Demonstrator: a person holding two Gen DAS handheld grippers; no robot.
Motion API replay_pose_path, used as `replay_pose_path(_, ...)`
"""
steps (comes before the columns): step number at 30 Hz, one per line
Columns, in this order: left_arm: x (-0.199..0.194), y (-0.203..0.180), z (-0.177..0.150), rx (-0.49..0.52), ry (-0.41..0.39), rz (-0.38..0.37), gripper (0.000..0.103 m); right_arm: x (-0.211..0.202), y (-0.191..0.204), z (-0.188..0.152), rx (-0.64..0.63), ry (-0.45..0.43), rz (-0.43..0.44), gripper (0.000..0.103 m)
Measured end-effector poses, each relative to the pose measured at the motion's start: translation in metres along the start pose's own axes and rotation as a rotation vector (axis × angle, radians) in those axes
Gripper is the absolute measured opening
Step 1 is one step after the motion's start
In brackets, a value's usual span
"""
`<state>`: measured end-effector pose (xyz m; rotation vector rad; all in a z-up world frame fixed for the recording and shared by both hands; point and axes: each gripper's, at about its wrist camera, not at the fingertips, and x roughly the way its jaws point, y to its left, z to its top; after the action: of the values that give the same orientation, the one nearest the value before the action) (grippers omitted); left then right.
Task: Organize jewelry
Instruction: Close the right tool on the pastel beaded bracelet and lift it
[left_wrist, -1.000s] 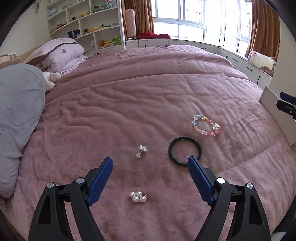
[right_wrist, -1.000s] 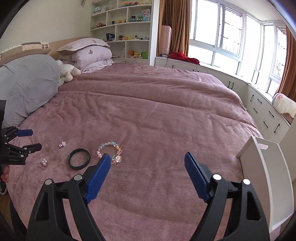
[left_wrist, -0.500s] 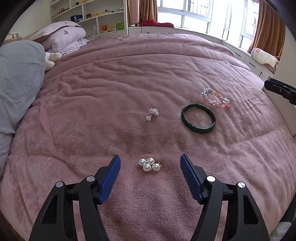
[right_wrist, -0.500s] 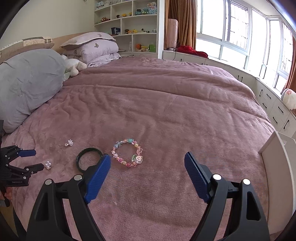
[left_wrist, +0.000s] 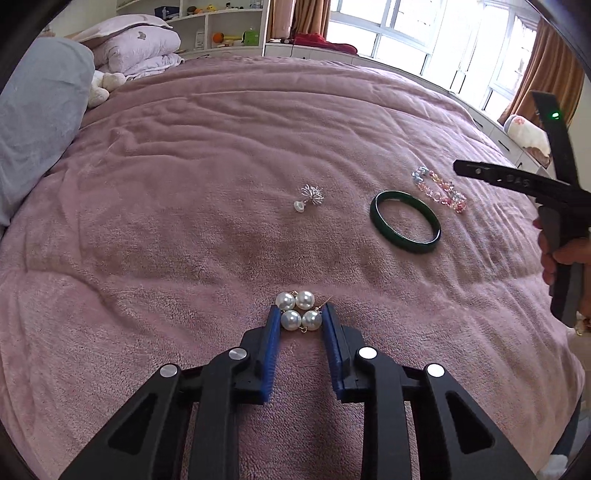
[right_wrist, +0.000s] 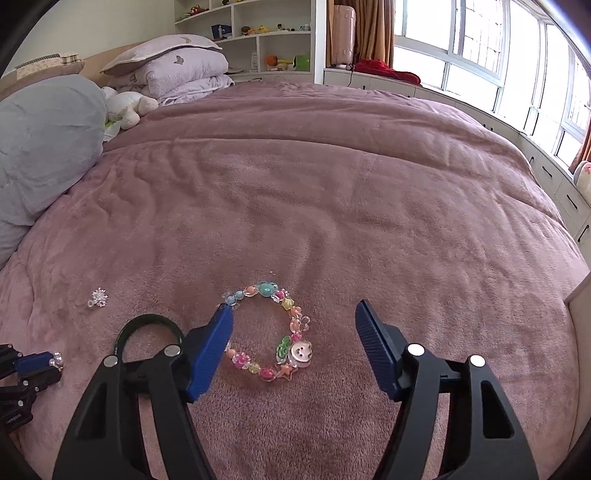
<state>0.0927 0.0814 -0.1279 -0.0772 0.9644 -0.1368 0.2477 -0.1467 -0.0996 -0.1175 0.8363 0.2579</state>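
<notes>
Only from the left wrist: left gripper angled down onto the pink blanket, jaws just closed narrow onto the pearl cluster. Only from the right wrist: right gripper tilted down, wide but narrowing, around the beaded bracelet, not pinching. Green bangle between.

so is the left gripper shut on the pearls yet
Shut on them: left gripper blue pads touch both sides of the pearl cluster, having just been closing.

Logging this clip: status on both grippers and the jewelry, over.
Left gripper just closed onto pearl cluster. Right gripper open, jaws closing, straddling beaded bracelet. Green bangle and silver charm untouched on blanket. Nothing blocking.
</notes>
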Motion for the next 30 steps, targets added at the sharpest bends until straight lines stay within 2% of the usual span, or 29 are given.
replay_pose_path(10,-0.015,-0.002,-0.009,-0.041,-0.050,-0.025,0.027,0.050,-0.001,-0.014,-0.015,0.112,-0.045,0.063)
replay_pose_path(13,-0.019,-0.004,-0.011,-0.051,-0.061,-0.040,0.027,0.050,0.003,-0.016,-0.030,0.110,-0.037,0.052)
replay_pose_path(15,-0.020,-0.006,-0.011,-0.051,-0.064,-0.048,0.027,0.050,0.007,-0.015,-0.040,0.115,-0.022,0.038)
replay_pose_path(18,-0.021,-0.010,-0.009,-0.056,-0.068,-0.057,0.028,0.048,0.011,-0.015,-0.048,0.128,0.003,0.024)
replay_pose_path(21,-0.023,-0.014,-0.006,-0.062,-0.078,-0.076,0.027,0.044,0.009,-0.015,-0.030,0.133,0.037,0.024)
replay_pose_path(23,-0.024,-0.018,-0.003,-0.058,-0.079,-0.081,0.007,0.039,0.005,-0.016,-0.012,0.131,0.066,0.024)
replay_pose_path(25,-0.024,-0.020,0.000,-0.064,-0.079,-0.102,0.007,0.031,0.001,-0.017,-0.009,0.128,0.078,0.024)
replay_pose_path(30,-0.023,-0.031,0.008,-0.038,-0.084,-0.086,0.007,0.003,-0.014,-0.018,-0.007,0.086,0.073,0.024)
